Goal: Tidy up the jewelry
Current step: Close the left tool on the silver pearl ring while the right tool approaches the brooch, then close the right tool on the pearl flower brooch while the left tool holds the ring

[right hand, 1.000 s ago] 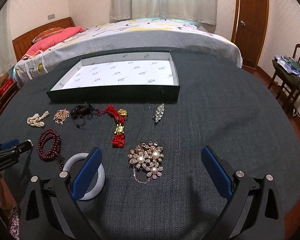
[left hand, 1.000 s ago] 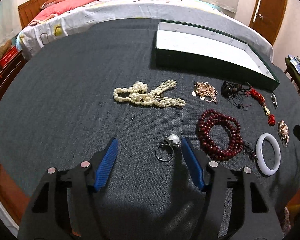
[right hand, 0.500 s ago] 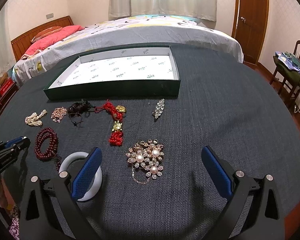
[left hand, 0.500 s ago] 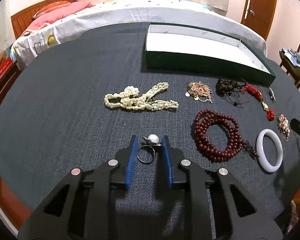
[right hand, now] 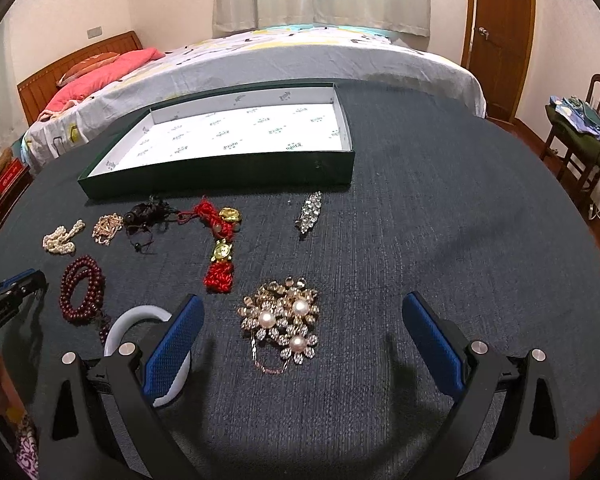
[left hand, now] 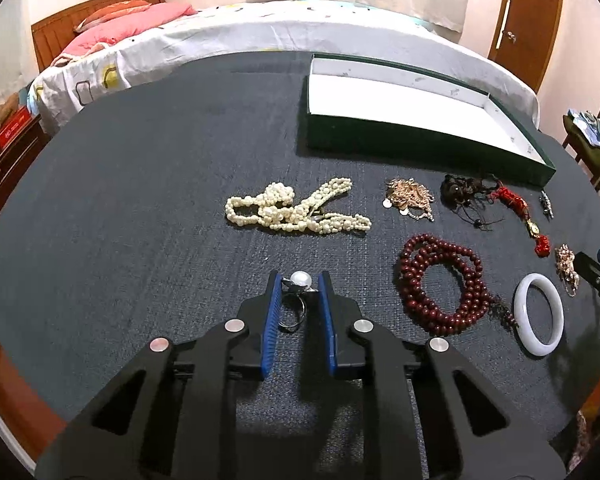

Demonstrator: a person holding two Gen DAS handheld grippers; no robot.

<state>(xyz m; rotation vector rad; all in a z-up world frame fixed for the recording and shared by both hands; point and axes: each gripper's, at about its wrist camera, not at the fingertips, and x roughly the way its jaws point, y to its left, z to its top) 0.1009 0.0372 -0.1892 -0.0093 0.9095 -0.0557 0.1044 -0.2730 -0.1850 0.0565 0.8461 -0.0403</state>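
My left gripper (left hand: 299,280) is shut on a silver pearl ring (left hand: 297,291), held between its blue pads just above the dark cloth. The green box with white lining (left hand: 412,140) stands at the back; it also shows in the right wrist view (right hand: 236,168). My right gripper (right hand: 300,320) is open and empty, its fingers either side of a pearl flower brooch (right hand: 284,316). A white bangle (right hand: 140,320) lies partly under its left finger.
On the cloth lie a pearl necklace (left hand: 296,212), a rose-gold chain pile (left hand: 410,198), a black cord piece (left hand: 462,192), a red tassel charm (left hand: 520,208), dark red beads (left hand: 440,284), the white bangle (left hand: 540,320) and a crystal clip (right hand: 309,212). A bed stands behind.
My left gripper has closed from wide open onto the pearl ring and holds it between its pads. The right gripper has stayed open over the brooch.
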